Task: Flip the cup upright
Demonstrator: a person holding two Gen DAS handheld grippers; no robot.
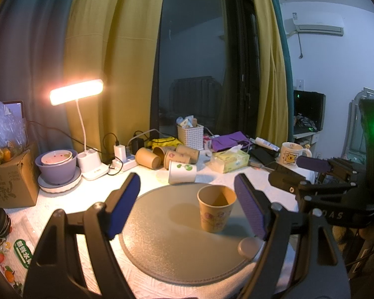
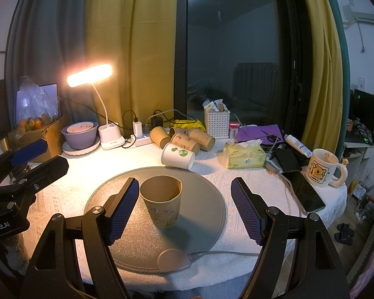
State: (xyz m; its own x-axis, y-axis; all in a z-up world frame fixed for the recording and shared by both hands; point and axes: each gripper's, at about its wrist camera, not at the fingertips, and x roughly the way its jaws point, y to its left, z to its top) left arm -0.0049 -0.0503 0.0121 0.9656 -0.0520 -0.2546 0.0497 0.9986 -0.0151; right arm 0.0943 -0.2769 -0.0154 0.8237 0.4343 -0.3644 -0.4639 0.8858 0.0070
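A brown paper cup (image 1: 215, 208) stands upright, mouth up, on a round grey mat (image 1: 162, 244). In the right wrist view the cup (image 2: 162, 203) sits on the mat (image 2: 202, 199) just inside the left finger. My left gripper (image 1: 188, 203) is open and empty, with the cup between its fingers near the right one. My right gripper (image 2: 184, 205) is open and empty, not touching the cup. It also shows at the right of the left wrist view (image 1: 314, 167).
Several paper cups (image 2: 184, 143) lie on their sides behind the mat. A lit desk lamp (image 2: 107, 134), purple bowl (image 2: 79, 134), tissue box (image 2: 244, 155), white basket (image 2: 217, 123), phone (image 2: 304, 191) and mug (image 2: 323, 168) crowd the table. The table's edge runs at the right.
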